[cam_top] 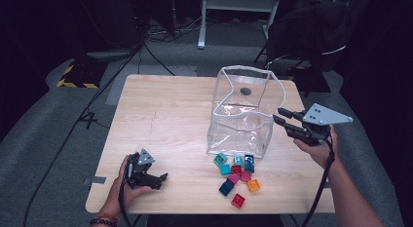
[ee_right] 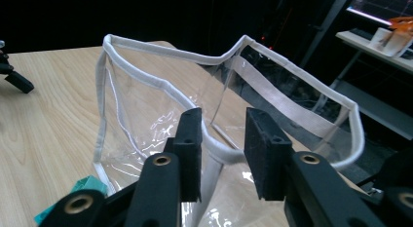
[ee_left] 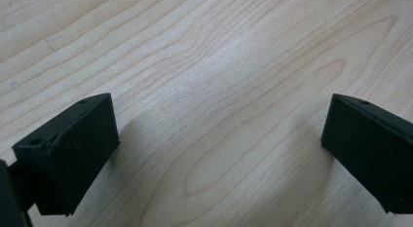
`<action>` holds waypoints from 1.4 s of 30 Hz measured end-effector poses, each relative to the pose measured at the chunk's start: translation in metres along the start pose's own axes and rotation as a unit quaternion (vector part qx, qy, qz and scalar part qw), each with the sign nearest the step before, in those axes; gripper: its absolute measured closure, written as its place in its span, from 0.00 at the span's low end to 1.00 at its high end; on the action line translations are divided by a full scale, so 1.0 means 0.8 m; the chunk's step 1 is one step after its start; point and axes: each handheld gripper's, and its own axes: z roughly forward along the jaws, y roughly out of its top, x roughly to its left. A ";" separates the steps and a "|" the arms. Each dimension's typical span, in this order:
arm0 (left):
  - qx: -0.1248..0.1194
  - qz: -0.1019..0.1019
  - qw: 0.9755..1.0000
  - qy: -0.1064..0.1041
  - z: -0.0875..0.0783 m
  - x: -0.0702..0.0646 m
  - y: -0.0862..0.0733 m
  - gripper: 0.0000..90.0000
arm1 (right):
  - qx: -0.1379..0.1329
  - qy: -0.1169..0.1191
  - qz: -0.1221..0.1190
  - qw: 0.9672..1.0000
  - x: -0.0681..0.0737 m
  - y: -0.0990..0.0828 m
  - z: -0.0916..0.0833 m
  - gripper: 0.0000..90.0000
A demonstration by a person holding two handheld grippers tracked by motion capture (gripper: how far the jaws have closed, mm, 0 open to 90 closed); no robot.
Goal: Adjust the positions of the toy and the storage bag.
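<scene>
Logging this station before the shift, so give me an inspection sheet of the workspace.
Surface: wooden table, bare wood around the left gripper.
Job's things: clear bag upright, open-topped; coloured blocks clustered in front of it.
Clutter: nothing seen.
Grippers: left gripper resting on the table, fingers apart; right gripper with fingers astride the bag's rim.
Cables: trailing cable beside the right forearm; floor cables left of the table.
Surroundings: dark room, grey floor, striped base.
</scene>
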 end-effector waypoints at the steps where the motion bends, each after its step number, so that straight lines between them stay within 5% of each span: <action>1: 0.000 0.000 1.000 0.000 0.000 0.000 0.000 0.01 | -0.003 -0.007 0.000 1.000 0.001 -0.002 -0.004 0.69; 5: 0.000 -0.001 1.000 0.001 0.000 0.000 0.000 0.01 | -0.007 -0.020 0.010 1.000 0.000 -0.010 -0.017 0.60; 22: 0.000 0.000 1.000 0.001 0.000 0.000 0.000 0.01 | 0.052 0.039 0.047 0.997 0.025 -0.089 -0.020 0.52; 33: 0.000 -0.001 1.000 0.001 0.000 0.000 0.000 0.01 | 0.110 0.108 0.079 0.985 0.071 -0.171 -0.008 0.50; 42: 0.000 0.000 1.000 0.001 0.000 0.000 0.000 0.01 | 0.126 0.151 0.076 0.977 0.106 -0.193 0.000 0.48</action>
